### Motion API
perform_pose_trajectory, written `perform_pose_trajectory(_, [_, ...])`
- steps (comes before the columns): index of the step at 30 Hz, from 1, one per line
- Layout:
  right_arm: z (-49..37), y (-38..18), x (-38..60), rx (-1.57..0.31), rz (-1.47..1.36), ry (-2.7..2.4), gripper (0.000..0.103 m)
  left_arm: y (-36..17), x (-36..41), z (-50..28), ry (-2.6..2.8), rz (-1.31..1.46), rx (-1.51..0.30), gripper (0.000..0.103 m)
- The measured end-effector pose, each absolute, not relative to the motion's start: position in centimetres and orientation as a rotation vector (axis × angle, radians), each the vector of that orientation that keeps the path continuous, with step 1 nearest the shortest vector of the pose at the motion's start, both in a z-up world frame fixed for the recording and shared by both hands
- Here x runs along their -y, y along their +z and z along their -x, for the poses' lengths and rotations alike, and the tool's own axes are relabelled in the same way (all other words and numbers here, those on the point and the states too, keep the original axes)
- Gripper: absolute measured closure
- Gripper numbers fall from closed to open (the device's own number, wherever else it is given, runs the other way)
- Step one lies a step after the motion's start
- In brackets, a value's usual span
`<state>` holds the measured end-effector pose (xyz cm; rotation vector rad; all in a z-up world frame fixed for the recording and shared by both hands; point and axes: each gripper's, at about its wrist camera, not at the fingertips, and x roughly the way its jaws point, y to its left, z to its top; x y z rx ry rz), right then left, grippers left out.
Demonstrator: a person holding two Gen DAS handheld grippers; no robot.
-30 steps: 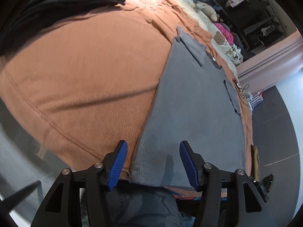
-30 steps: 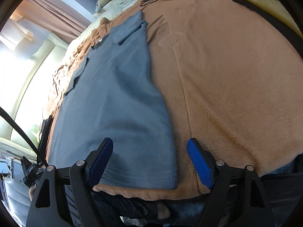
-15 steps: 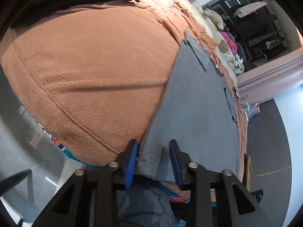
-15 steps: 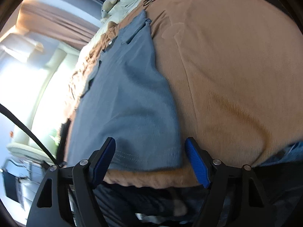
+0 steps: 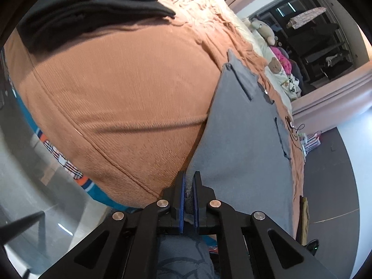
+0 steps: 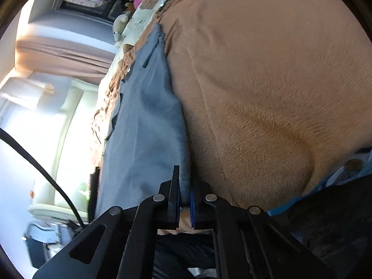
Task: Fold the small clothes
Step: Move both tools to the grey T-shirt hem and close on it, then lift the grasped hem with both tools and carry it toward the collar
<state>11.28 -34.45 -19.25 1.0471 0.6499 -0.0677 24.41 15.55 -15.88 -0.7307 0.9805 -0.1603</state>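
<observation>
A grey shirt [image 5: 241, 134] lies flat on an orange-brown blanket [image 5: 121, 97], sleeves folded in, collar at the far end. My left gripper [image 5: 189, 181] is shut on the near left corner of its hem, and the cloth bunches between the blue pads. In the right wrist view the same grey shirt [image 6: 144, 125] stretches away from me. My right gripper [image 6: 184, 186] is shut on the near right hem corner, with grey cloth pinched between its pads. The blanket [image 6: 267, 81] fills the right of that view.
A folded black garment [image 5: 88, 7] lies at the far left of the bed. Stuffed toys [image 5: 262, 29] and patterned bedding sit at the bed's far end. The bed's near edge drops to a grey floor [image 5: 28, 190]. A black cable [image 6: 39, 165] hangs at left.
Both grippers went from wide open around the hem corners to shut on them. The right gripper dropped and rolled, tilting its view. The left hem corner has lifted slightly.
</observation>
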Motion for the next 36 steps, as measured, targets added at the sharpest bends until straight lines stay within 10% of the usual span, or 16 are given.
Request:
perform_pose_trajectory(10, [-10.0, -18.9, 33.0, -0.654, -1.061, -0.08, 0.099, -17.8, -14.6, -24.9, -0.211, 0.743, -1.052, 0.092])
perform_pose_trajectory(13, [-10.2, -18.8, 33.1, -0.654, -1.065, -0.059, 0.079, -18.2, -14.9, -24.7, -0.215, 0.765, -1.054, 0.068])
perform_pose_trajectory(16, [-10.7, -18.4, 33.0, -0.616, -1.061, -0.018, 0.054, -18.4, -15.1, -24.5, -0.228, 0.796, -1.042, 0.066])
perform_pose_trajectory(30, [-12.0, -20.5, 32.2, -0.562, -1.116, -0.029, 0.053, -20.2, -15.6, -23.7, -0.246, 0.999, -1.022, 0.066])
perform_pose_trajectory(36, [-13.4, -20.3, 32.0, -0.583, -1.086, -0.068, 0.072, -19.7, -15.0, -23.7, -0.219, 0.988, -1.021, 0.066])
